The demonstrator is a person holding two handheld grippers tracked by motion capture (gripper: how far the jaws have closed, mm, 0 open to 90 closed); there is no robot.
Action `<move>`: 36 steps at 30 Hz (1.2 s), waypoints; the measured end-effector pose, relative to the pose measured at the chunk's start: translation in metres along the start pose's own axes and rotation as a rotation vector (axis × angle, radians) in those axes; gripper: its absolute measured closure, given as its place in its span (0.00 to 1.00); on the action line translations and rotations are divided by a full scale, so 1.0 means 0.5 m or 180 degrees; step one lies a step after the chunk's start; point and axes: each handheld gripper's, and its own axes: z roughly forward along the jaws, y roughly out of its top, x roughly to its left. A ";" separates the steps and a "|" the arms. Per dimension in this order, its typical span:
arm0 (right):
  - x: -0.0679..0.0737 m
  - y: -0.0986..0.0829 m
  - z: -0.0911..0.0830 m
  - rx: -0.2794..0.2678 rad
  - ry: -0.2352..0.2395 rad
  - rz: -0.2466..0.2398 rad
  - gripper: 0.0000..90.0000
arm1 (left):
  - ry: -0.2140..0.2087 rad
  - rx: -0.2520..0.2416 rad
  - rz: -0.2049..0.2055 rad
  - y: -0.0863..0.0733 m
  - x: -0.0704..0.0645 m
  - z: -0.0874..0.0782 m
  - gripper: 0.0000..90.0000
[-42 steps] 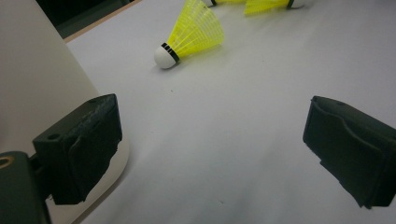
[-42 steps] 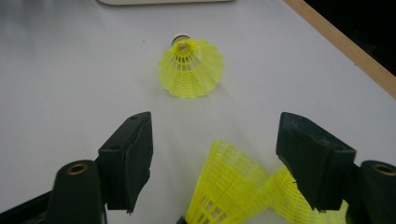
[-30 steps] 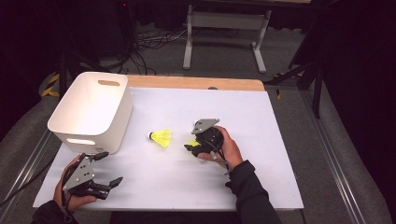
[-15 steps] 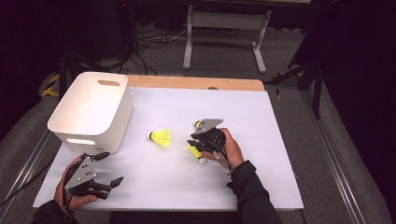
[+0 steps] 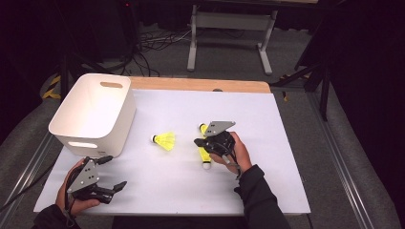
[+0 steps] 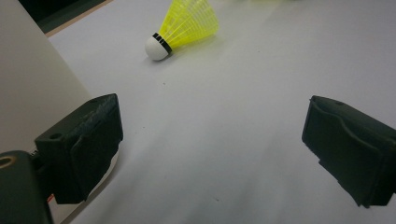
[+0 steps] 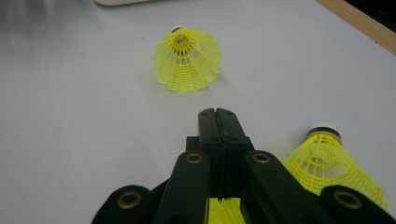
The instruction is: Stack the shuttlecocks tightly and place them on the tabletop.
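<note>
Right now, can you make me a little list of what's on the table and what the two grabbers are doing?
Table: white top
Bin: white, at the left
Middle shuttlecock: yellow, lying on its side
Second shuttlecock: yellow, beside the right gripper
Left gripper: open, near the bin
Right gripper: shut, pointing at the middle shuttlecock
</note>
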 end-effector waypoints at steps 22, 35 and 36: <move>-0.032 -0.050 -0.022 0.0327 0.0010 0.0401 0.52 | 0.0000 0.0021 0.0016 0.002 -0.001 0.001 0.07; -0.017 -0.040 -0.037 0.0060 0.0359 0.0334 1.00 | 0.0003 -0.0009 -0.0016 0.002 0.002 -0.004 0.07; -0.014 -0.037 -0.039 0.0021 0.0385 0.0317 1.00 | 0.0002 -0.0014 -0.0016 0.002 0.002 -0.004 0.07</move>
